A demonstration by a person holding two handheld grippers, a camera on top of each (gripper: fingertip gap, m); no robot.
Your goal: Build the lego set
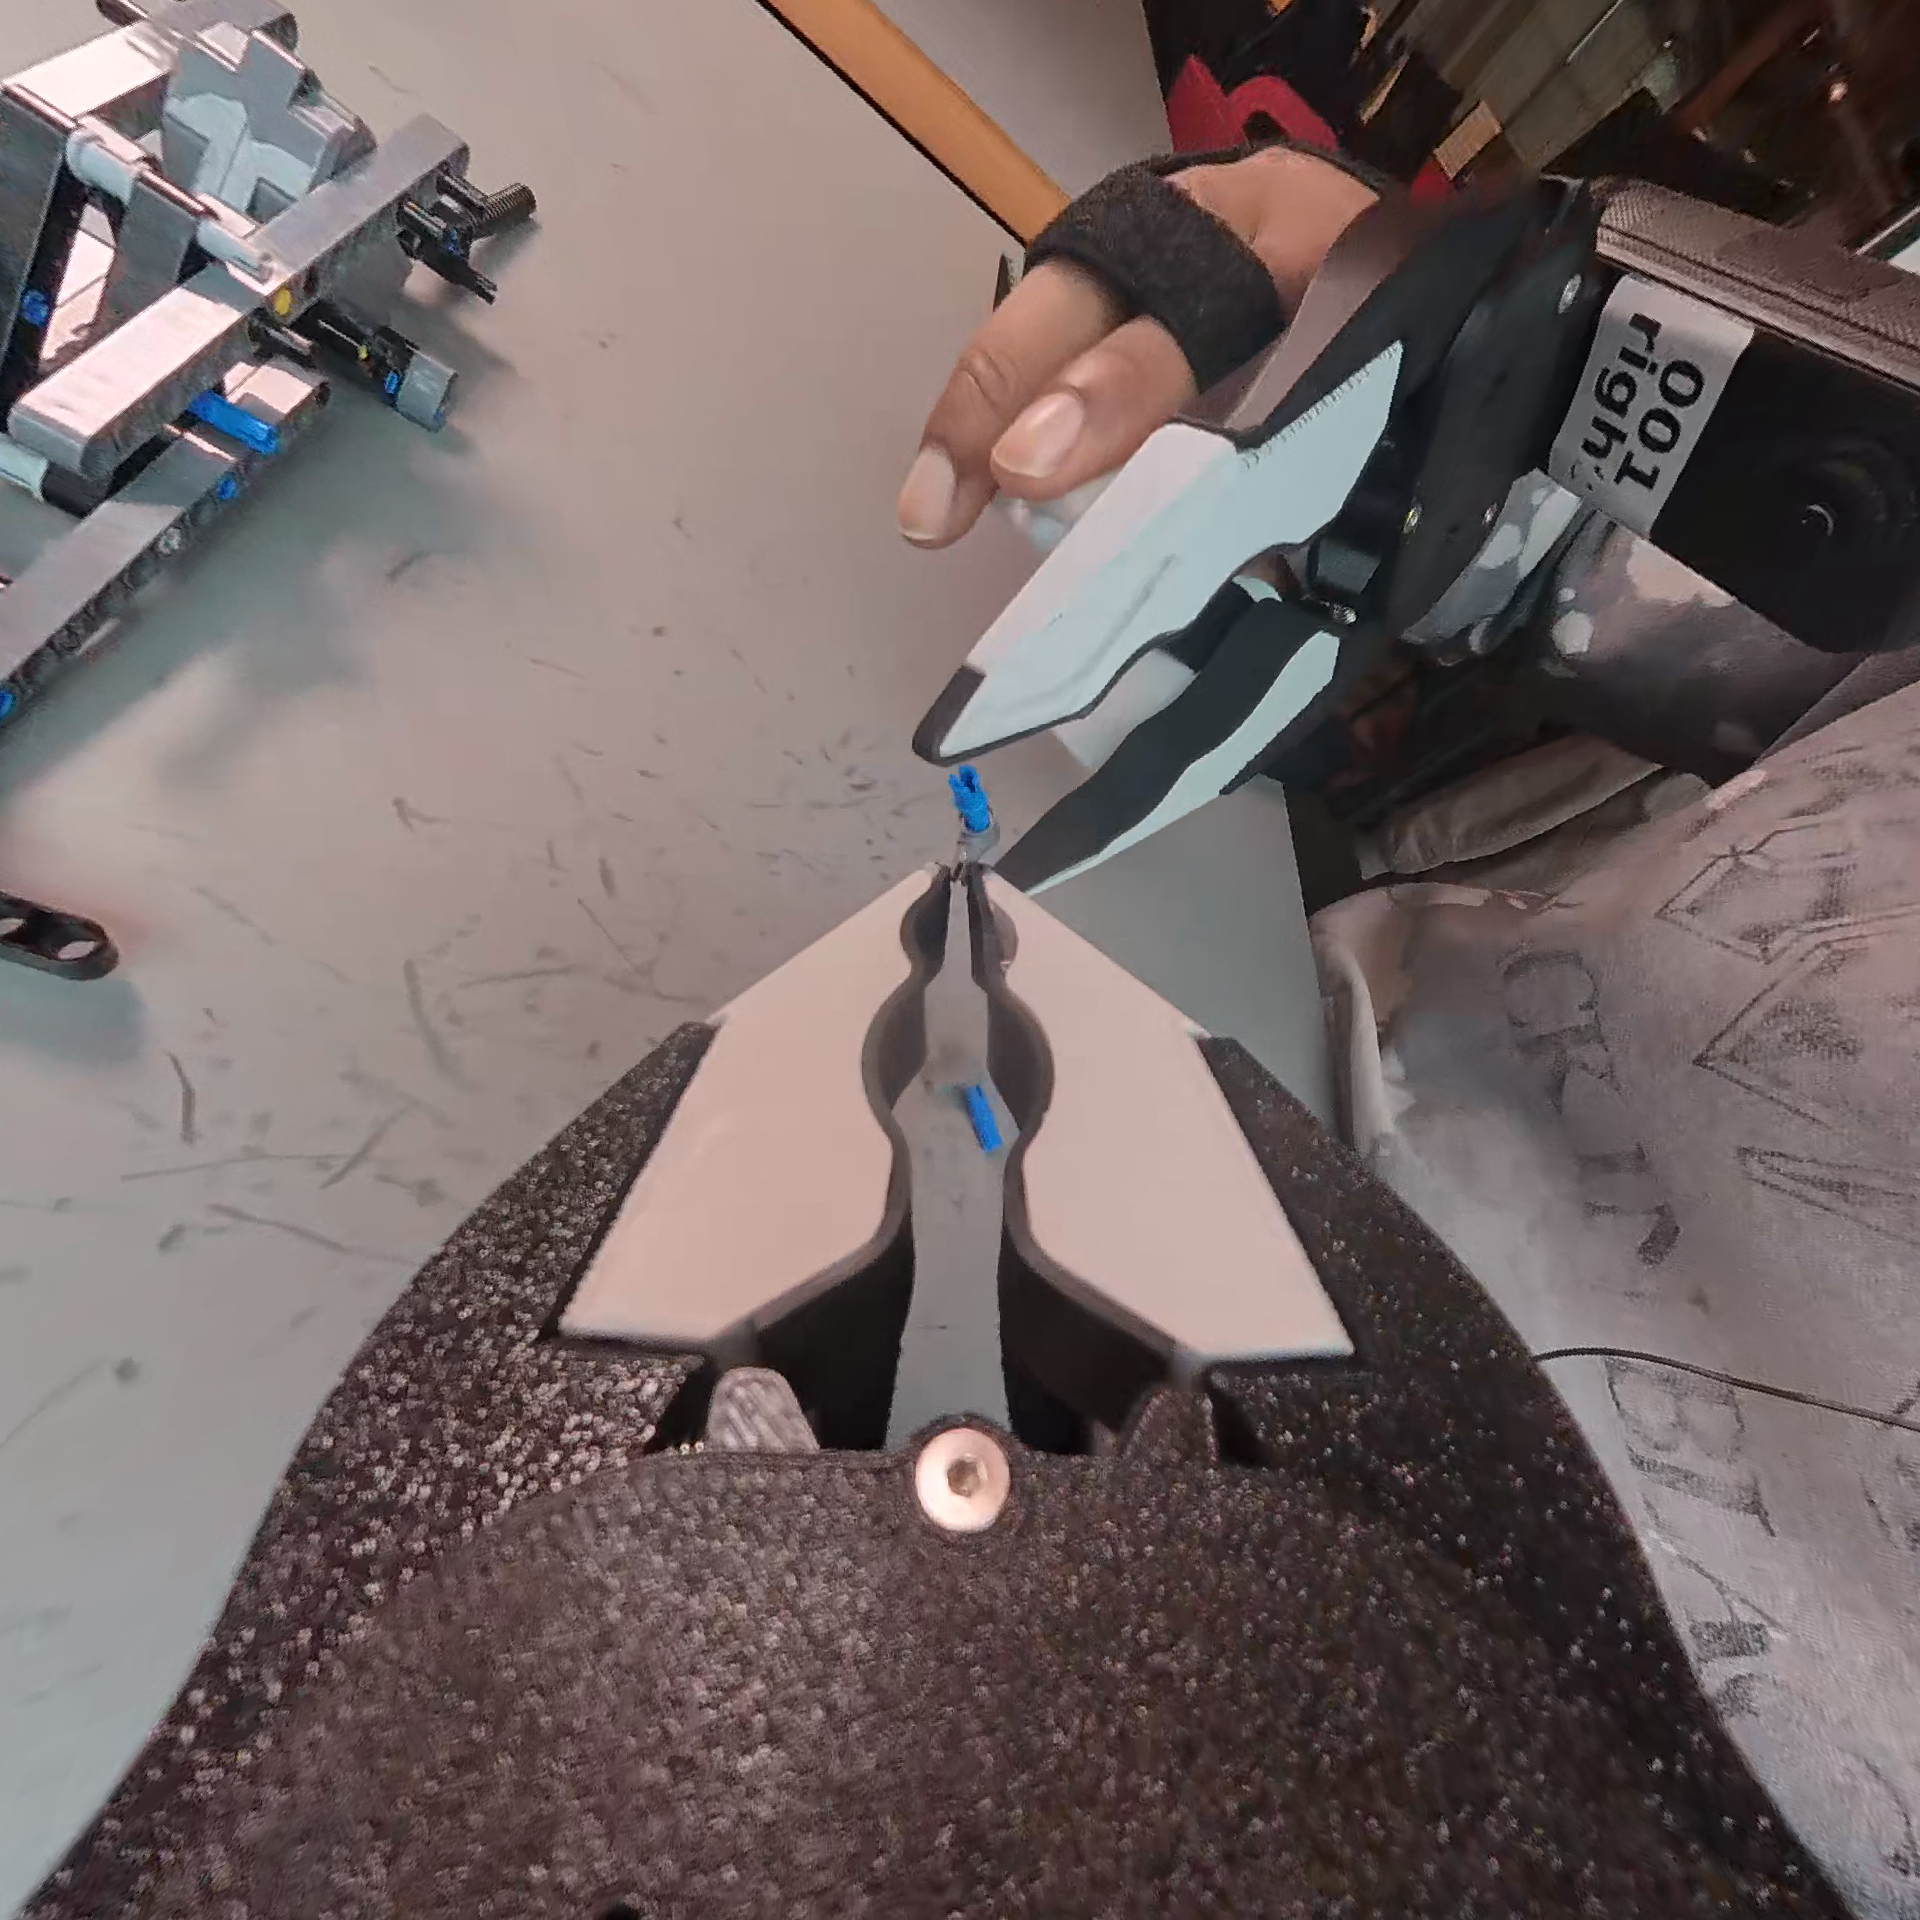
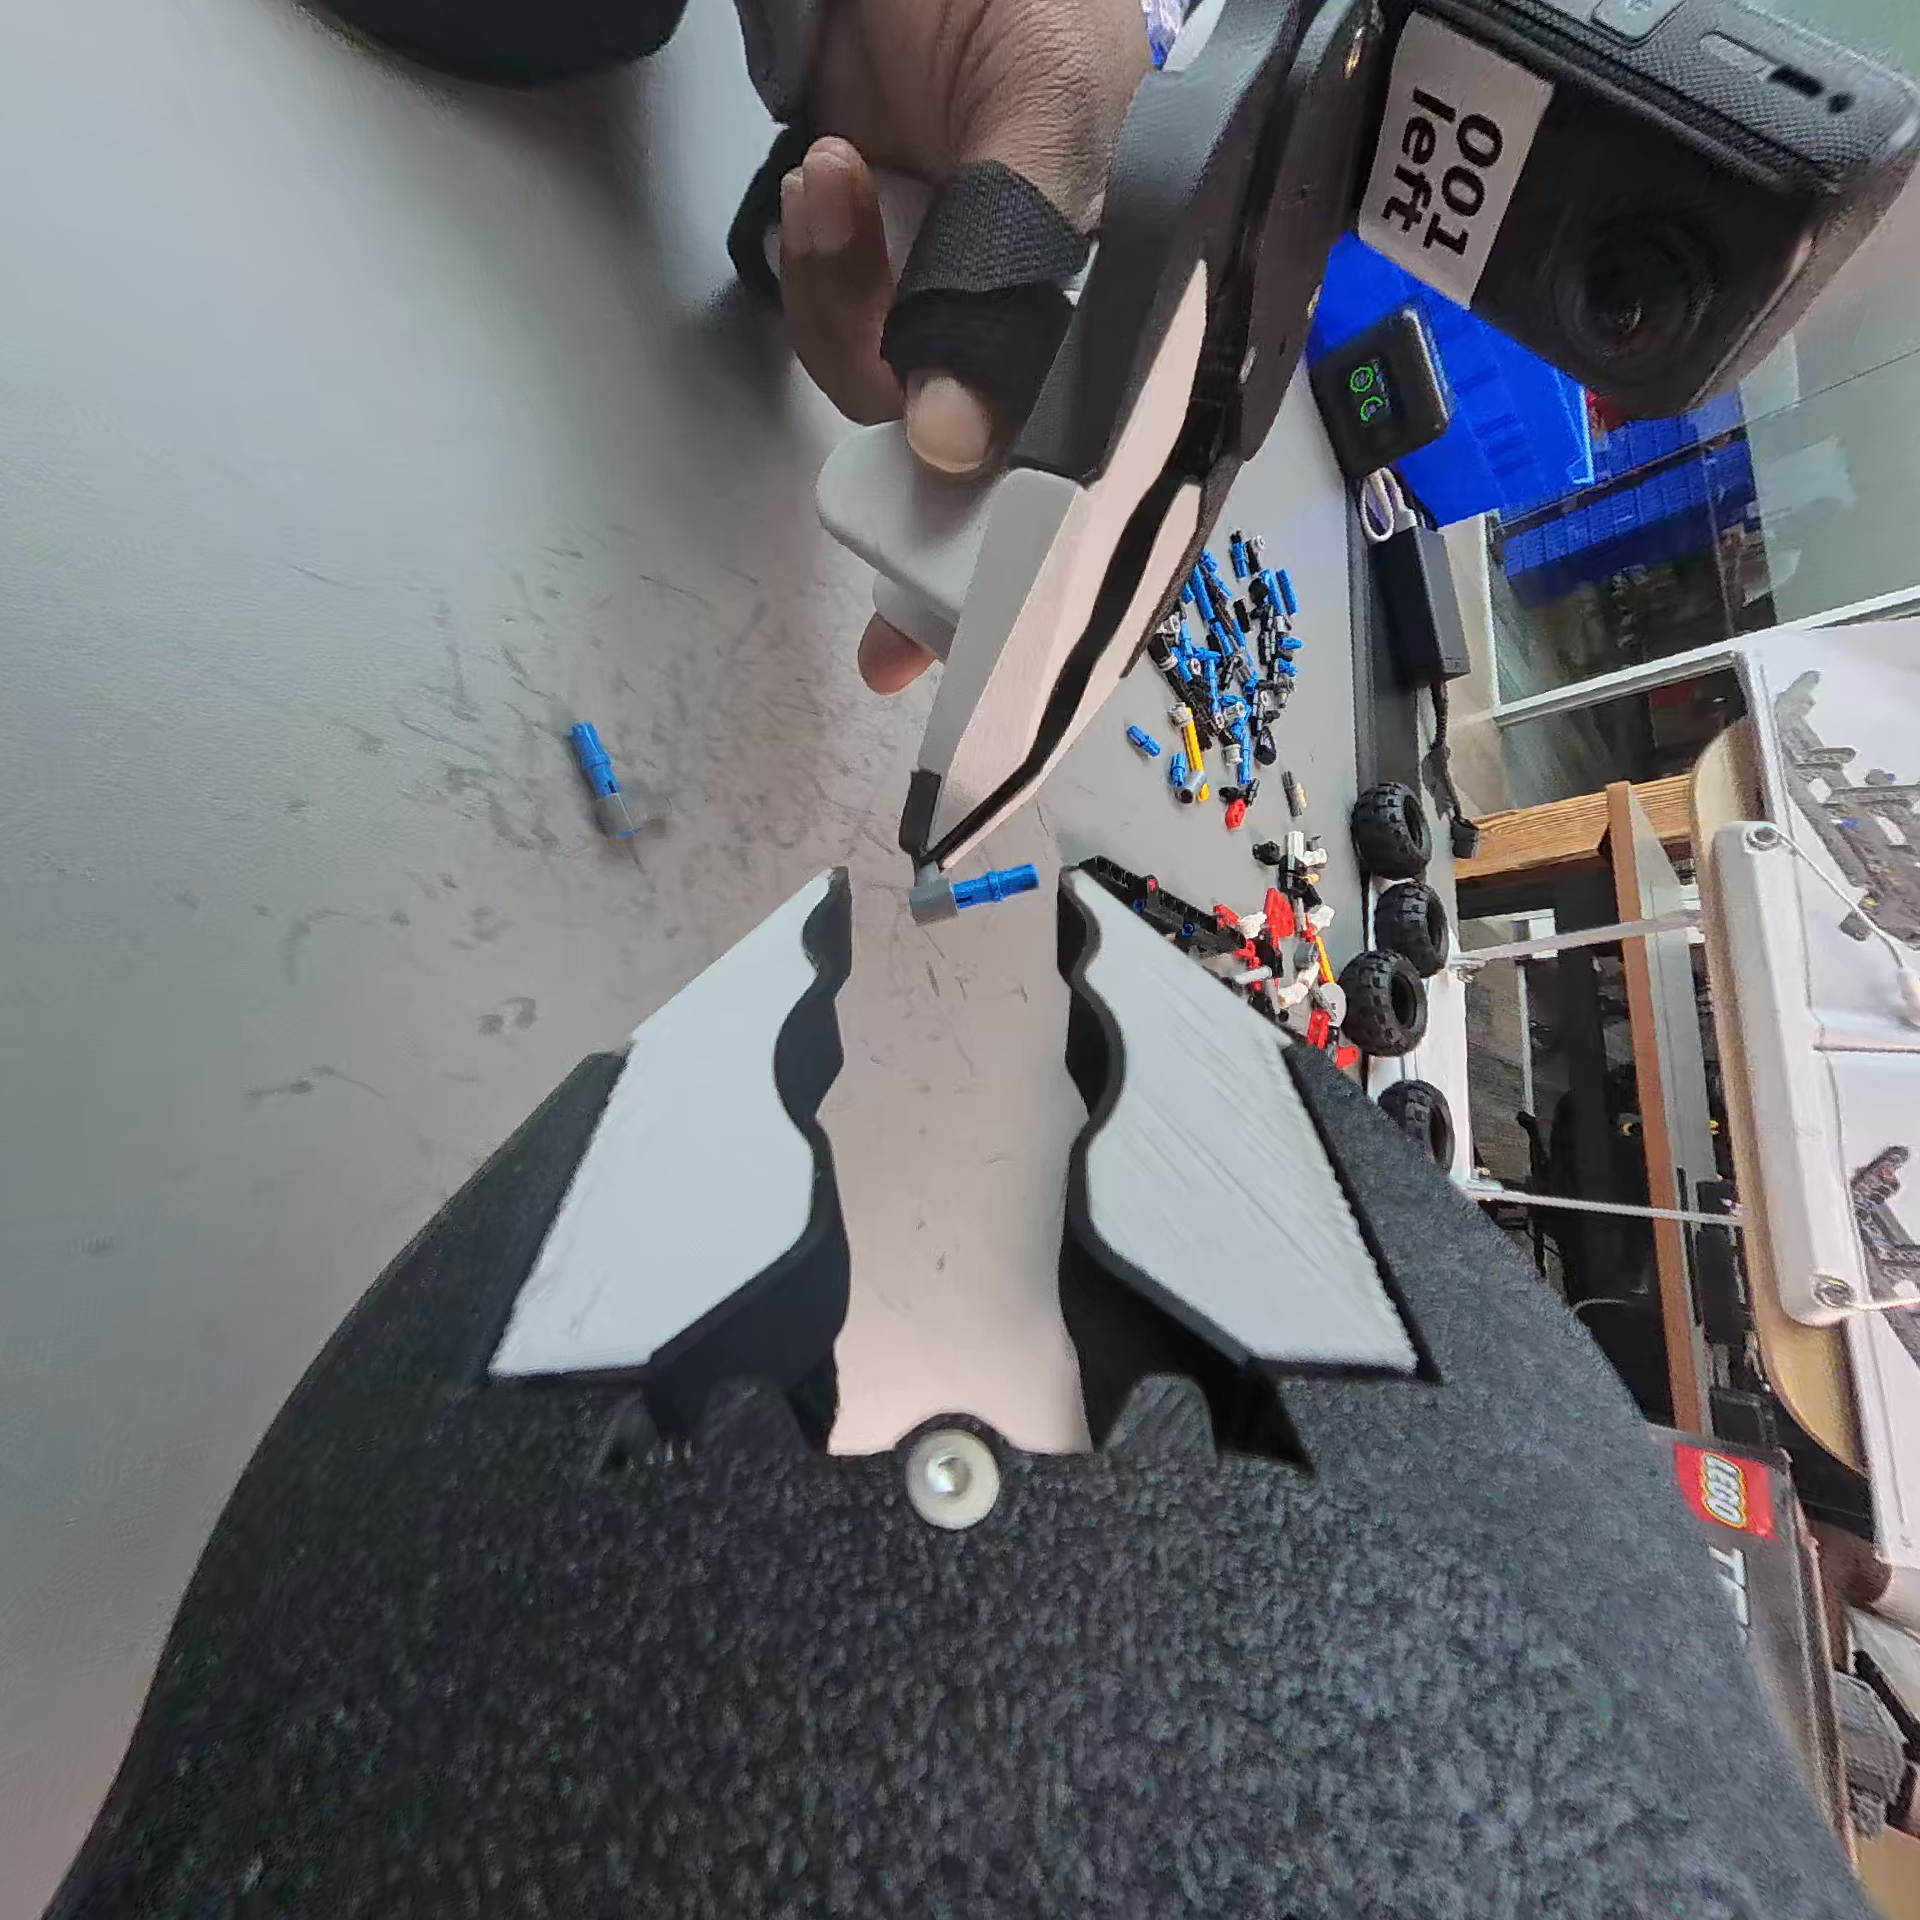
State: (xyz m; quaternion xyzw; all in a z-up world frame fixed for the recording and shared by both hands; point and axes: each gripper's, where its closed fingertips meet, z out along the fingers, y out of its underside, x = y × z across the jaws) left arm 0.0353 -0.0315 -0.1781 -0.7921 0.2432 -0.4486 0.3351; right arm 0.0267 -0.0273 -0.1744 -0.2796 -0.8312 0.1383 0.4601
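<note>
**Left tongs offer a small pin piece to the waiting right tongs**

Nearest us, our left tongs (image 1: 958,878) are clenched at the very tips on a tiny pin assembly (image 1: 971,816): a grey connector with a blue pin standing out of it. We hold it by the grey end, raised above the grey table (image 1: 520,831), which leaves the blue pin free, probably so the other tool can take it or press on it.

In the right wrist view, our right tongs (image 2: 954,888) are spread wide and hold nothing. The pin assembly (image 2: 971,891) sits in the gap between their two tips, touching neither, with the blue pin pointing toward the right-hand tip. We judge this a hand-over or regrip in progress, with the closing not yet made.

A little farther off, a second blue pin with a grey connector (image 2: 603,779) lies loose on the table, well to the left of the right tongs.

Farther away in the right wrist view lie a heap of small blue and black pieces (image 2: 1231,665), a red and white sub-assembly (image 2: 1283,945) and a row of black tyres (image 2: 1397,914) near the table's edge.

Far off in the left wrist view, the grey, partly built model (image 1: 187,281) rests on the table, well apart from both tongs.
</note>
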